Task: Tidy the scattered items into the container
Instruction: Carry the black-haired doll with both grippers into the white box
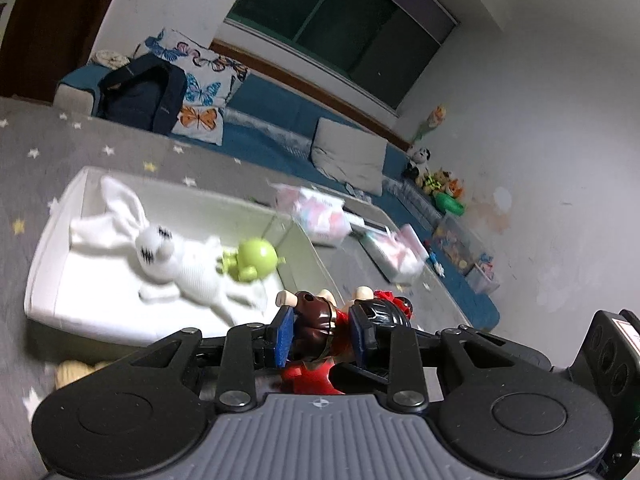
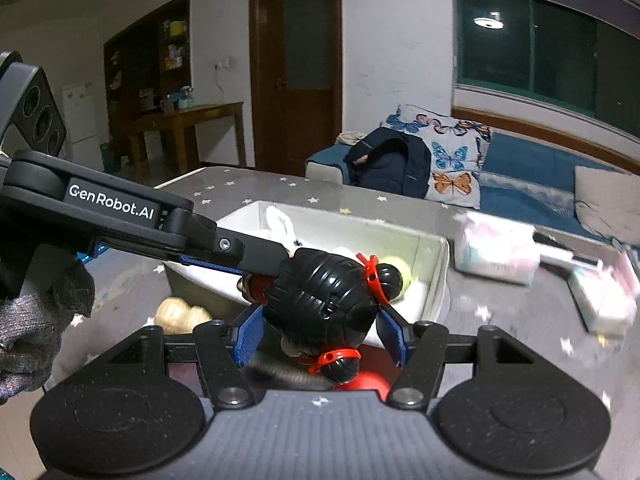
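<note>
Just beyond both tongs, the bin (image 1: 48, 264) holds a rabbit (image 1: 168, 256); left tongs (image 1: 320, 336) and right tongs (image 2: 320, 334) both clamp the doll (image 2: 320, 300).

Each black plastic two-finger left gripper (image 1: 322, 336) and black plastic two-finger right gripper (image 2: 320, 330) has a ribbed grey housing with a small crosshair mark, two round black discs and silver pivot screws on angular black linkages. Ridged blue rubber pads (image 2: 248, 338) line the fingers. White "GenRobot.AI" lettering (image 2: 116, 205) runs along the left gripper's side, by three round recesses. A dark grey knitted glove (image 2: 38, 332) covers the person's hand.
</note>
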The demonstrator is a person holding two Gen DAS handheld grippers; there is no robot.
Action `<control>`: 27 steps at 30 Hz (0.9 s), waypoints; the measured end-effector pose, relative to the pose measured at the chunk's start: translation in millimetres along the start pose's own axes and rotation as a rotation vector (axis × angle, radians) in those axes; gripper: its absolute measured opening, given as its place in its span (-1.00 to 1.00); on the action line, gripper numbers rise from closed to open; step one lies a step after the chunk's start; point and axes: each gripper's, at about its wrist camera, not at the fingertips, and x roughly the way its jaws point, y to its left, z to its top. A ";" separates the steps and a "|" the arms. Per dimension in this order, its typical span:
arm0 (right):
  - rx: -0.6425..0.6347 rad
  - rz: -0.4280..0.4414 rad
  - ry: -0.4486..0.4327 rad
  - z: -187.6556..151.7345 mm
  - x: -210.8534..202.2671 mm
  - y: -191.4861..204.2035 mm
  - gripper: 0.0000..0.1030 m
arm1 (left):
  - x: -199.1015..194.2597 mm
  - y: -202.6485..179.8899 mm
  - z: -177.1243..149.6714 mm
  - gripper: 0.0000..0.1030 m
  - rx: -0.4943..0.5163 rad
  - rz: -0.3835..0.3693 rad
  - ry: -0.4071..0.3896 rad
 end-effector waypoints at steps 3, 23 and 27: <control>-0.018 0.023 0.025 14.2 15.8 -8.5 0.21 | 10.4 8.4 11.7 -0.38 -0.022 0.018 0.000; -0.101 0.193 0.316 31.6 118.1 -54.8 0.21 | 86.3 70.4 21.6 -0.38 -0.235 0.090 0.139; -0.134 0.202 0.362 33.2 128.3 -54.9 0.20 | 94.4 75.3 19.8 -0.38 -0.259 0.093 0.165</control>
